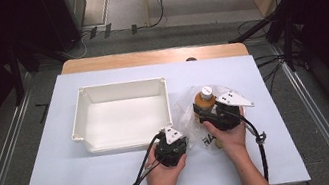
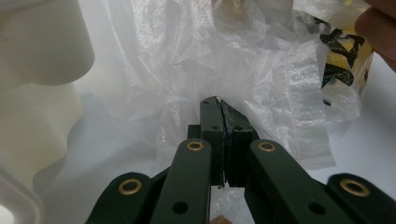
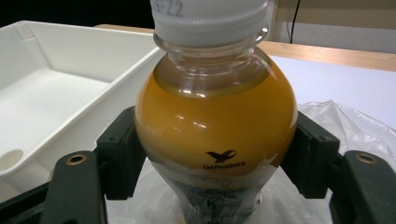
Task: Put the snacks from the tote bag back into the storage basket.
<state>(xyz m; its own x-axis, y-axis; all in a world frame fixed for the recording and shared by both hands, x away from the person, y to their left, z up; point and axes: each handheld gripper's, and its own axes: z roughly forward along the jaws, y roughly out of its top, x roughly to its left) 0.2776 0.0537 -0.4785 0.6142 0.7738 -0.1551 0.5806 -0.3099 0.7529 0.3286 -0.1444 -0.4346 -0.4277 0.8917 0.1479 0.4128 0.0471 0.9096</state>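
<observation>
A bottle of orange juice [image 1: 204,97] with a white cap stands upright in a crumpled clear plastic bag [image 1: 185,112] at the table's right middle. My right gripper [image 1: 204,106] reaches it from the near side. In the right gripper view its jaws [image 3: 215,154] sit against both sides of the bottle's [image 3: 215,116] round shoulder, shut on it. My left gripper [image 1: 186,142] lies at the bag's near left edge. In the left gripper view its jaws [image 2: 219,105] are shut on a fold of the bag's film [image 2: 210,60].
A white, empty rectangular tray [image 1: 121,87] stands just left of the bag, its corner close to the left gripper [image 2: 42,46]. A yellow patch with black print [image 2: 345,51] shows through the bag. The wooden table edge [image 1: 151,56] runs along the back.
</observation>
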